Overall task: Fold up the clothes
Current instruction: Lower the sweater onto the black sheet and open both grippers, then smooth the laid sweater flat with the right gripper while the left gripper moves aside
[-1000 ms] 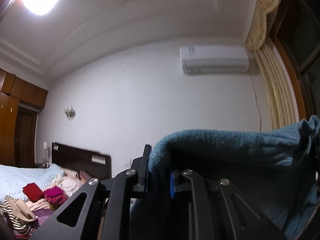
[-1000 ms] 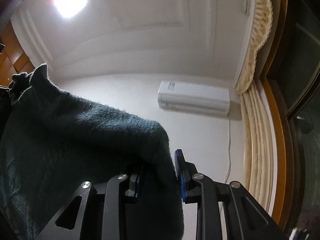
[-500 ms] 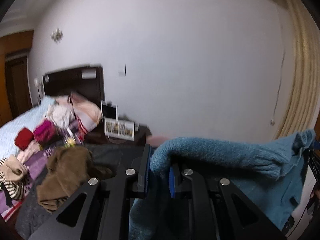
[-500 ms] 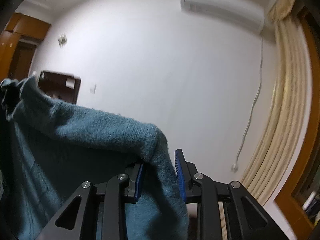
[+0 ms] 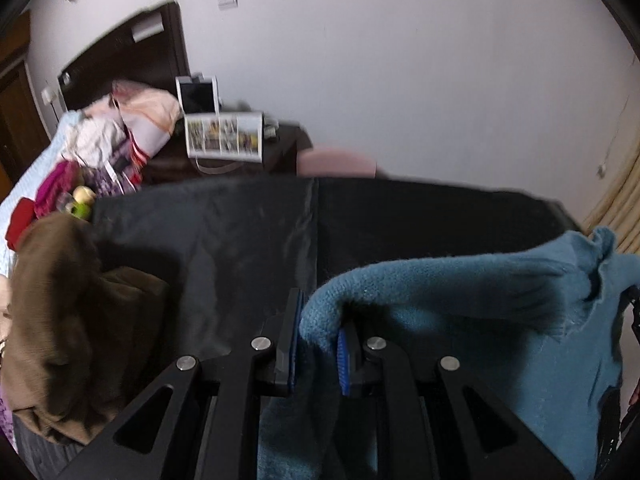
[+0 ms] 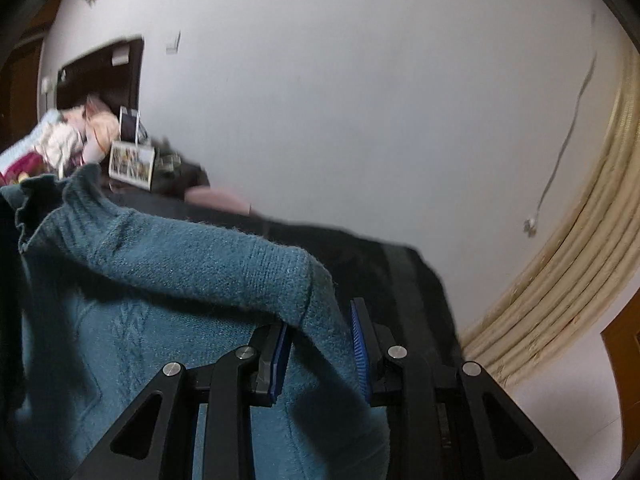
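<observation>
A teal knitted sweater (image 5: 472, 304) hangs stretched between both grippers above a dark cloth-covered table (image 5: 248, 232). My left gripper (image 5: 318, 344) is shut on one top corner of it, the knit bunched between the blue pads. In the right wrist view the sweater (image 6: 160, 280) spreads to the left, and my right gripper (image 6: 320, 344) is shut on its other top corner. A frilled neck edge (image 6: 52, 196) shows midway along the stretched top edge. The lower part of the sweater drops out of sight below both cameras.
A crumpled brown garment (image 5: 68, 320) lies on the table's left side. Behind it a bed (image 5: 44, 160) holds a pile of mixed clothes. A nightstand with a photo frame (image 5: 224, 136) stands against the white wall. Beige curtains (image 6: 560, 288) hang at the right.
Both grippers have tipped down from pointing at the ceiling to pointing at the table and wall, still holding the sweater stretched between them. The table and brown garment have come into view.
</observation>
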A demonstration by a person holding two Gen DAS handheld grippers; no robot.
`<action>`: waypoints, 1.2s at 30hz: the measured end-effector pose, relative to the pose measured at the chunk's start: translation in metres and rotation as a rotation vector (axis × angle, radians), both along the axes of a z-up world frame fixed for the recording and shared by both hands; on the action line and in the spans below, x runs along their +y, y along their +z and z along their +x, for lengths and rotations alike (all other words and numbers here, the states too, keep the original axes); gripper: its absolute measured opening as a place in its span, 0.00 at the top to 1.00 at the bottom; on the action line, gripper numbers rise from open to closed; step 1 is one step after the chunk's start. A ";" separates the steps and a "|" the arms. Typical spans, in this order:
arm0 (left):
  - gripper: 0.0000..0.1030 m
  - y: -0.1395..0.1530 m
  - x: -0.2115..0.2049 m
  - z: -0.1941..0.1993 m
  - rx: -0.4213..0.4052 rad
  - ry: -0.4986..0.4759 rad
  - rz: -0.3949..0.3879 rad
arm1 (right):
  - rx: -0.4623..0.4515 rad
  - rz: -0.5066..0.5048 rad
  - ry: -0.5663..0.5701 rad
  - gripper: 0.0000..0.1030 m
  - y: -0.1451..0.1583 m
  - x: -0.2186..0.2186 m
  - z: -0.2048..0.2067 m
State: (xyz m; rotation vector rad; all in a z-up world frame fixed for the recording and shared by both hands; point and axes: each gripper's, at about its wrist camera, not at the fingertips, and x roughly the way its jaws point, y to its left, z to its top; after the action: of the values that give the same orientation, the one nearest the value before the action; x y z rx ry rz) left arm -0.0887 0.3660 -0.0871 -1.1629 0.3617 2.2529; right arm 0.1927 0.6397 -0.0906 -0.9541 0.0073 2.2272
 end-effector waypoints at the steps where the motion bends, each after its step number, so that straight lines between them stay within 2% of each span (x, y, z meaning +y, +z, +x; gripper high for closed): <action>1: 0.83 -0.010 0.005 -0.004 -0.015 -0.003 -0.015 | -0.016 -0.013 -0.005 0.72 -0.007 0.004 -0.004; 5: 0.82 -0.040 0.022 -0.018 -0.051 -0.009 -0.078 | -0.080 -0.066 -0.023 0.72 -0.037 0.019 -0.019; 7: 0.81 -0.056 0.030 -0.026 -0.085 -0.011 -0.122 | -0.112 -0.093 -0.032 0.61 -0.051 0.027 -0.027; 8: 0.72 -0.063 0.033 -0.029 -0.100 -0.008 -0.143 | -0.128 -0.106 -0.036 0.39 -0.059 0.031 -0.031; 9: 0.65 -0.070 0.035 -0.033 -0.112 -0.001 -0.165 | -0.145 -0.120 -0.041 0.26 -0.066 0.035 -0.035; 11: 0.44 -0.076 0.035 -0.037 -0.119 0.014 -0.190 | -0.131 -0.129 -0.059 0.25 -0.067 0.039 -0.030; 14: 0.35 -0.076 0.031 -0.037 -0.121 0.032 -0.191 | -0.095 -0.144 -0.087 0.25 -0.058 0.043 -0.027; 17: 0.33 -0.065 0.026 -0.034 -0.113 0.047 -0.162 | -0.040 -0.183 -0.097 0.25 -0.046 0.043 -0.018; 22: 0.31 -0.038 0.029 -0.005 -0.051 -0.009 -0.115 | -0.017 -0.302 0.017 0.25 -0.053 0.025 -0.046; 26: 0.25 -0.032 0.048 0.014 -0.027 -0.083 -0.077 | -0.057 -0.352 0.111 0.25 -0.068 0.004 -0.074; 31: 0.25 -0.057 0.075 0.017 -0.051 -0.161 -0.097 | -0.142 -0.391 0.162 0.25 -0.102 -0.015 -0.100; 34: 0.25 -0.078 0.087 0.011 -0.046 -0.166 -0.160 | -0.176 -0.405 0.160 0.25 -0.118 -0.016 -0.107; 36: 0.25 -0.093 0.093 0.002 -0.048 -0.144 -0.204 | -0.178 -0.395 0.158 0.21 -0.124 -0.016 -0.108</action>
State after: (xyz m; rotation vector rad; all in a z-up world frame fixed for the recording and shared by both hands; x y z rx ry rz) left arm -0.0871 0.4592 -0.1804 -1.2489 0.6481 2.0964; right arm 0.0852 0.6240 -0.2142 -1.4061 0.3110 2.3230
